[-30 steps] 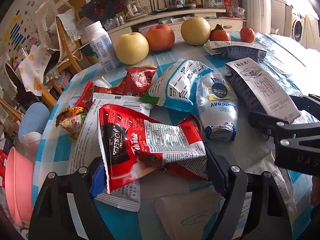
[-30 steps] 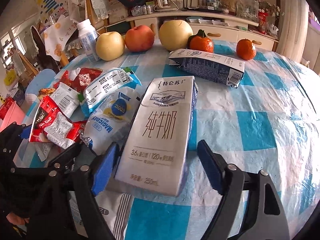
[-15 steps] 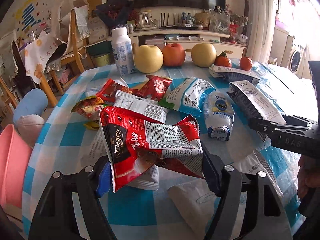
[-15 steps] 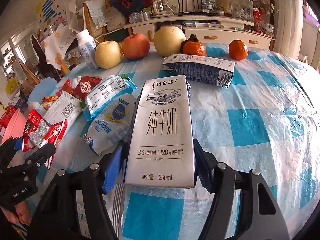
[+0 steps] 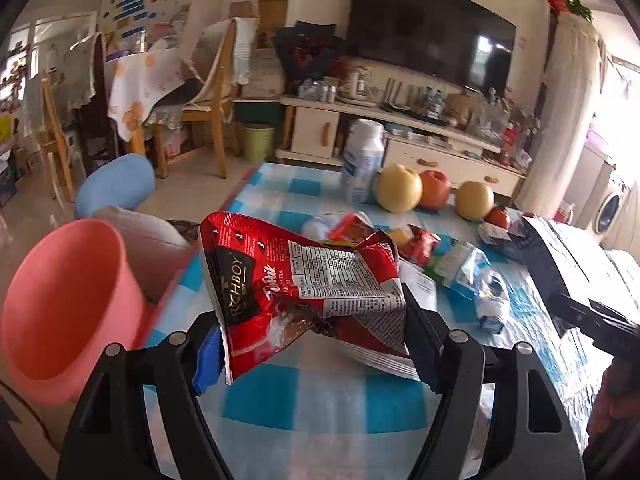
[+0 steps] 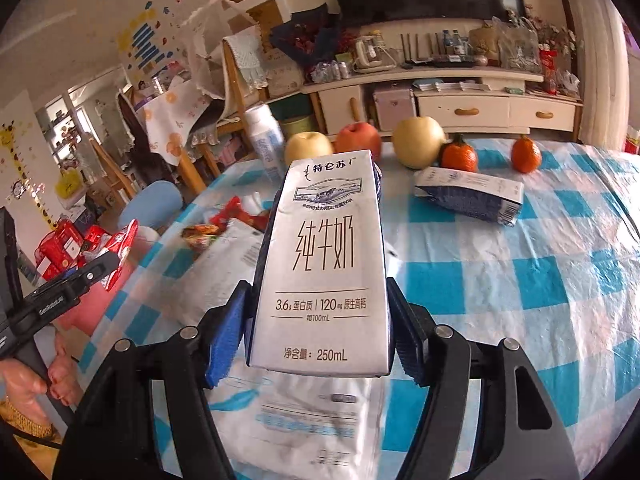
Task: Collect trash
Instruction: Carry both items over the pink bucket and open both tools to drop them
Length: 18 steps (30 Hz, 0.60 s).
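My left gripper is shut on a crumpled red snack wrapper, held off the checked table near its left edge. A pink bucket stands just left of it, below table height. My right gripper is shut on a white milk carton, lifted above the tablecloth. In the right wrist view the left gripper shows at far left with the red wrapper. In the left wrist view the held carton shows at the right.
Several wrappers and pouches lie across the blue-checked table, plus a second carton on its side. Fruit and a white bottle stand along the far edge. Chairs and a blue stool crowd the left.
Both grippers closed on their items and lifted them off the table. The left one swung left with the wrapper towards the pink bucket; the carton rose and tilted up.
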Each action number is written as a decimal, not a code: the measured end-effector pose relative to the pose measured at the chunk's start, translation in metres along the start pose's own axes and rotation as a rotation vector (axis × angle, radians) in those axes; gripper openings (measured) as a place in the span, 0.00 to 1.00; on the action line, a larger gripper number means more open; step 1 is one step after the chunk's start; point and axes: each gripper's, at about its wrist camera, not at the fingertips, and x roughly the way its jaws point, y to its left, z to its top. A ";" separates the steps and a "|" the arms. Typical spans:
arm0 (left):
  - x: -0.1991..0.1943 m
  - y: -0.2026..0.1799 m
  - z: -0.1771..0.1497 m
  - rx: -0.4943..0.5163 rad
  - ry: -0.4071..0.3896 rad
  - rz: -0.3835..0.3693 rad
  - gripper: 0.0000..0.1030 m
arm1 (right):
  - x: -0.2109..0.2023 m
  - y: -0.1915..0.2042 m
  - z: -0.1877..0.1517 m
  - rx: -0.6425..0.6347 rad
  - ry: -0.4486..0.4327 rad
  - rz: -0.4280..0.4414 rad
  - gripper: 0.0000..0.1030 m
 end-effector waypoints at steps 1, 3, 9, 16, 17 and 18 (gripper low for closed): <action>-0.003 0.017 0.003 -0.027 -0.010 0.031 0.73 | 0.003 0.015 0.003 -0.016 0.002 0.022 0.65; -0.007 0.042 0.006 -0.068 -0.023 0.076 0.73 | 0.010 0.049 0.010 -0.047 0.010 0.081 0.65; -0.013 0.139 0.008 -0.241 -0.046 0.256 0.73 | 0.043 0.172 0.034 -0.218 0.052 0.248 0.65; -0.011 0.223 0.000 -0.441 -0.012 0.402 0.73 | 0.098 0.296 0.048 -0.354 0.123 0.390 0.65; -0.011 0.232 -0.002 -0.466 -0.004 0.411 0.73 | 0.107 0.310 0.048 -0.369 0.131 0.398 0.65; -0.009 0.240 -0.003 -0.490 0.007 0.421 0.73 | 0.117 0.320 0.049 -0.379 0.141 0.407 0.65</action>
